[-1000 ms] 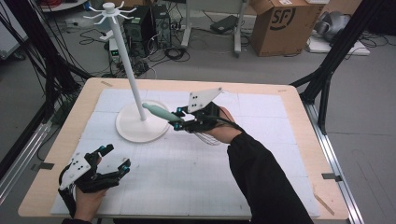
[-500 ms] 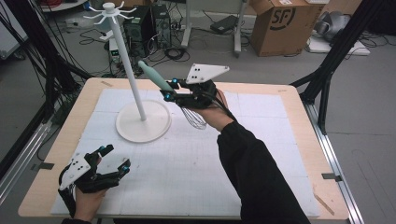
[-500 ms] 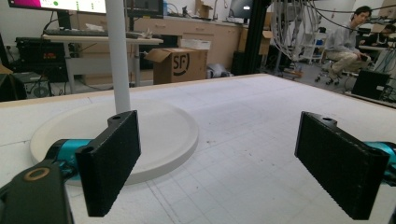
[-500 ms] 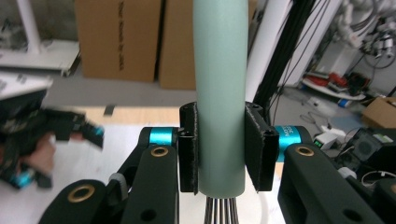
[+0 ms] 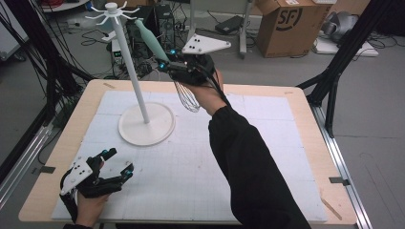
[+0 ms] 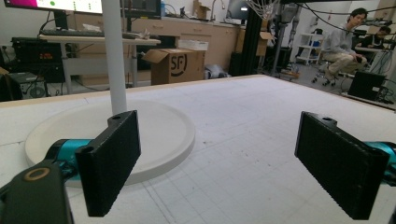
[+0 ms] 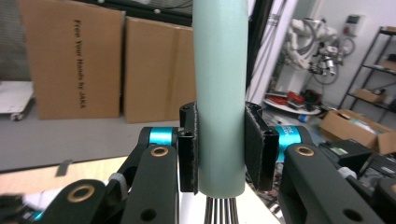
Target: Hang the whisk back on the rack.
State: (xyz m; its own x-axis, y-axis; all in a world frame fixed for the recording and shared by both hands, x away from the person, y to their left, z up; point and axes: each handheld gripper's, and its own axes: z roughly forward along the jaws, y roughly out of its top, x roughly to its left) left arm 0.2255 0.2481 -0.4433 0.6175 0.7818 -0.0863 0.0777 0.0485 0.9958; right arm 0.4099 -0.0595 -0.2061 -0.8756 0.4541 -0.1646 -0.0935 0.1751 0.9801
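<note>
My right gripper (image 5: 168,61) is raised above the far side of the table, shut on the mint-green handle of a whisk (image 5: 152,40). The handle (image 7: 220,93) sits clamped between both black pads, and the wire loops (image 5: 187,96) hang below the hand. The handle's tip points up toward the hooks at the top of a white hanging stand (image 5: 125,57), whose round base (image 5: 146,125) rests on the white mat. My left gripper (image 5: 117,164) rests at the near left of the table, open, with nothing between its pads (image 6: 109,161); the stand's base (image 6: 168,130) lies just ahead of it.
A white gridded mat (image 5: 267,138) covers the wooden table (image 5: 305,119). Cardboard boxes (image 5: 286,24), cables and black frame legs (image 5: 344,52) stand on the floor beyond the far edge. A person sits at a desk far off in the left gripper view (image 6: 343,44).
My right gripper has lifted the whisk from beside the stand's base up toward the stand's top, tilting the handle upward. The left gripper has stayed put.
</note>
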